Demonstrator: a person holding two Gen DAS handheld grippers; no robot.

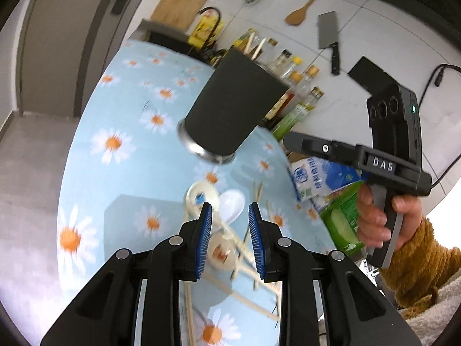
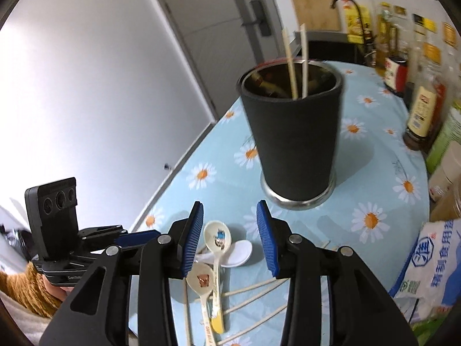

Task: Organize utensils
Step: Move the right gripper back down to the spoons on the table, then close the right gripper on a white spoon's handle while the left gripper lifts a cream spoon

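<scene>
A black utensil cup (image 2: 294, 132) with a steel base stands on the daisy tablecloth (image 2: 371, 173) and holds two chopsticks (image 2: 296, 63); it also shows in the left wrist view (image 1: 230, 106). In front of it lie three ceramic spoons: a cartoon one (image 2: 217, 238), a white one (image 2: 240, 252) and a beige one (image 2: 201, 281), beside several loose chopsticks (image 2: 253, 291). My right gripper (image 2: 230, 236) is open and empty above the spoons. My left gripper (image 1: 230, 239) is open and empty over the white spoon (image 1: 232, 206) and the beige spoon (image 1: 220, 252). The right gripper's body shows in the left wrist view (image 1: 383, 155).
Oil and sauce bottles (image 2: 423, 109) line the table's far right side. A blue-white salt bag (image 2: 432, 262) and a green packet (image 1: 343, 225) lie at the right. A cutting board (image 2: 312, 0), a cleaver (image 1: 328, 37) and a wooden spatula (image 1: 302, 10) hang on the tiled wall.
</scene>
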